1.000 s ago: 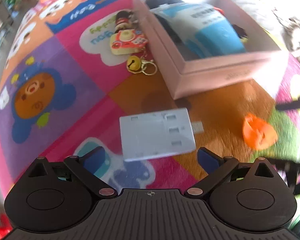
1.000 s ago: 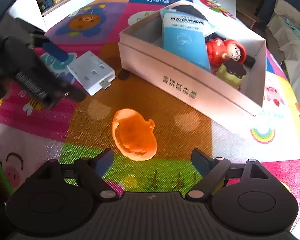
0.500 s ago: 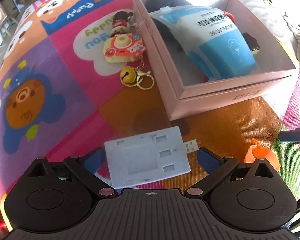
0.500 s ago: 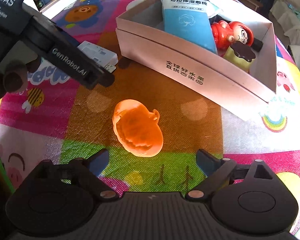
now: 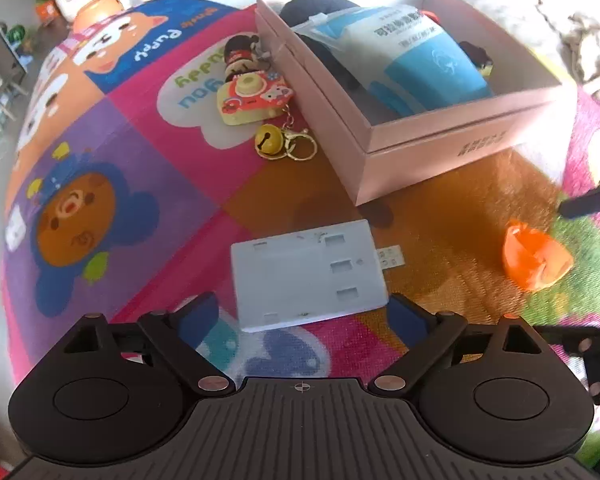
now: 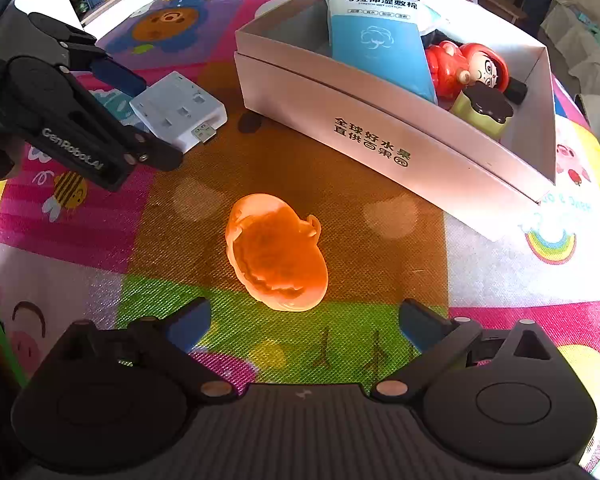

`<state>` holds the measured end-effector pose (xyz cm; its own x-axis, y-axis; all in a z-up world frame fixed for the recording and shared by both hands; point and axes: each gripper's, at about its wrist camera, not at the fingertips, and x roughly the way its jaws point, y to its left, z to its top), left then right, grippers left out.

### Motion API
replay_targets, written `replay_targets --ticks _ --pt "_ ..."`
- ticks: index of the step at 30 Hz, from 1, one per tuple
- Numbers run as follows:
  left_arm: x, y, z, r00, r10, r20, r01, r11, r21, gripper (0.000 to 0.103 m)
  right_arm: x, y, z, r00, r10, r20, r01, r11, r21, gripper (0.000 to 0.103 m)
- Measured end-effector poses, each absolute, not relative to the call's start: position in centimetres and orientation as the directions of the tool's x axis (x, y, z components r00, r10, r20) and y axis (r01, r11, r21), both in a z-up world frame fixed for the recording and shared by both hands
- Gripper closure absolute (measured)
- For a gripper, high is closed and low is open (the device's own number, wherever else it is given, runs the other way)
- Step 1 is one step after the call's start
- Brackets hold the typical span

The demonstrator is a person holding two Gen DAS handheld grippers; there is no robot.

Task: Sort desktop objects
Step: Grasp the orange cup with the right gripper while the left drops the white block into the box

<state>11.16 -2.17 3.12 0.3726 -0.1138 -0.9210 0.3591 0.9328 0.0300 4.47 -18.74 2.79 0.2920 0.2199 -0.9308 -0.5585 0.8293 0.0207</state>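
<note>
Left wrist view puts the white USB hub (image 5: 306, 278) low in the centre of the frame, flat on the cartoon play mat (image 5: 100, 184), its plug end pointing right. The left gripper (image 5: 306, 316) hangs over it with jaws spread wide, one blue pad on each side of the hub's near edge, and neither pad touches it. At right of the frame lies an orange toy (image 5: 534, 258), and the dark fingertip of the right gripper (image 5: 588, 202) pokes in just above it. Upper right holds the pink-white box (image 5: 440, 152) with a blue wet-cotton pack (image 5: 420, 64) inside. A camera-shaped keychain (image 5: 252, 98) with a gold bell (image 5: 269, 142) lies just beside the box's left wall.

Right wrist view shows the orange toy (image 6: 276, 254) at centre, just ahead of the right gripper (image 6: 304, 320), whose jaws are also wide apart and hold nothing. The hub (image 6: 178, 110) sits at upper left between the fingers of the left gripper (image 6: 140, 120). The box (image 6: 380, 136) fills the upper right, with the pack (image 6: 380, 48), a red doll (image 6: 466, 68) and a small green jar with a dark lid (image 6: 484, 114) inside.
</note>
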Motion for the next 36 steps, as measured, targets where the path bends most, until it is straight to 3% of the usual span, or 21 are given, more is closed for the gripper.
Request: replay_targets --ticks 3,16,19,23,24,26,36 --pt "11.8 -2.4 3.0 0.348 -0.158 -0.924 0.334 0.942 -0.036 0.007 4.0 -18.6 2.7 0.295 0.220 -0.930 -0.557 0.830 0.020 0.002" --pt "10.9 -3.0 3.0 0.356 -0.134 -0.925 0.388 0.921 0.016 0.009 4.0 -19.1 3.1 0.304 0.221 -0.927 -0.532 0.846 0.027 0.003" --pt "9.3 -2.8 3.5 0.351 -0.137 -0.926 0.405 0.914 0.018 0.009 3.8 -17.9 3.6 0.315 0.248 -0.916 -0.565 0.824 0.029 0.010" --pt "7.3 -2.8 3.8 0.342 -0.143 -0.929 0.425 0.905 0.017 0.008 4.5 -16.7 3.1 0.299 0.244 -0.923 -0.586 0.810 0.025 0.028" --pt "6.8 -2.8 3.9 0.340 -0.147 -0.929 0.434 0.901 0.016 0.009 4.7 -16.7 3.4 0.306 0.246 -0.920 -0.578 0.816 0.025 0.042" --pt "5.7 -3.1 4.3 0.339 -0.158 -0.928 0.453 0.891 0.014 0.009 4.6 -16.6 4.0 0.309 0.239 -0.921 -0.570 0.821 0.022 0.060" --pt "0.7 -5.1 8.6 0.411 -0.193 -0.891 0.530 0.846 0.061 0.009 1.1 -19.0 10.4 0.467 0.233 -0.853 -0.552 0.830 -0.075 0.063"
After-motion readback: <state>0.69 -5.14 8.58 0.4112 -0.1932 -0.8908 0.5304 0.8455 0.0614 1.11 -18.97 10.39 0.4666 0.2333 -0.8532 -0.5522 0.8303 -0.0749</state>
